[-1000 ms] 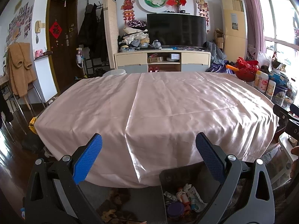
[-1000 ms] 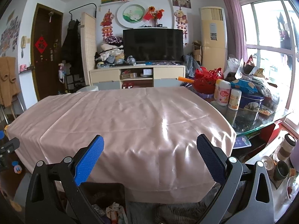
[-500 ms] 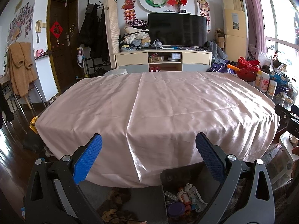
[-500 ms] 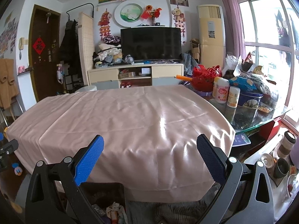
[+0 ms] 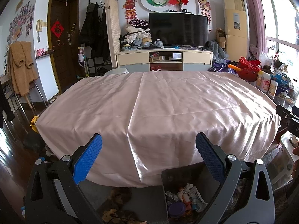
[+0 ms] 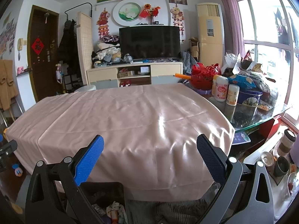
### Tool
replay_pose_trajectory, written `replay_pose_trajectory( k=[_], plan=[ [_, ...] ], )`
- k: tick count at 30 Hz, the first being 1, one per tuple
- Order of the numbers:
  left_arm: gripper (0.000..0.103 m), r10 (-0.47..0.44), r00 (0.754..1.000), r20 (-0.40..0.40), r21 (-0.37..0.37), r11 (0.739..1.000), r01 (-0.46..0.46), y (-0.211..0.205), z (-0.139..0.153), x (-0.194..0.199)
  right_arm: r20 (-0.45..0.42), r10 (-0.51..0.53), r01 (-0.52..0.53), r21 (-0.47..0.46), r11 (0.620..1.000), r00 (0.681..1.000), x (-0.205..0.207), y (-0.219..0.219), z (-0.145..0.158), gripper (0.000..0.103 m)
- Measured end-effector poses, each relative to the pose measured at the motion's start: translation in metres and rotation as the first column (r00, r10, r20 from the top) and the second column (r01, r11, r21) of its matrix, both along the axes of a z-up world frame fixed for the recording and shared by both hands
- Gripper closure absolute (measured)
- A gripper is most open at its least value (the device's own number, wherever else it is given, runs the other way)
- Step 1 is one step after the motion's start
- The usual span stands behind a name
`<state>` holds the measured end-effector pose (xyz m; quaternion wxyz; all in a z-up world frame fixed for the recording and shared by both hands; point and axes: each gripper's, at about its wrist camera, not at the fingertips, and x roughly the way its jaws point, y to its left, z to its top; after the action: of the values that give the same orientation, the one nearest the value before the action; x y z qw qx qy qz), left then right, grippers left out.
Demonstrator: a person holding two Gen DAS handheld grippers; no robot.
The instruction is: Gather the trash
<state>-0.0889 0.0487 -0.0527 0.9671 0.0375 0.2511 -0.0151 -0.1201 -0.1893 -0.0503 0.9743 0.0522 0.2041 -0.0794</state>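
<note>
On the floor just below the near edge of the surface [image 5: 168,97] sits one dark bin [image 5: 184,194] with crumpled wrappers, a purple lid and other trash inside. Left gripper [image 5: 148,157] and right gripper [image 6: 149,157] both hang level above it, fingers spread wide, holding nothing.

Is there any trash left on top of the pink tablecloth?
No, the pink tablecloth shows only bare wrinkled fabric, while wrappers and scraps lie in the black trash bin below its front edge.
</note>
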Motion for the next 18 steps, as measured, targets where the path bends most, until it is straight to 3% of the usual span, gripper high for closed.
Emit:
replay_pose_trajectory(
  k=[18],
  plan=[
    [0.008,0.01,1.0,-0.006,0.001,1.0,-0.01,0.0017,-0.0011,-0.0007,-0.006,-0.007,0.007,0.006,1.0,1.0,-0.0007,-0.0023,-0.0023,0.003]
  ],
)
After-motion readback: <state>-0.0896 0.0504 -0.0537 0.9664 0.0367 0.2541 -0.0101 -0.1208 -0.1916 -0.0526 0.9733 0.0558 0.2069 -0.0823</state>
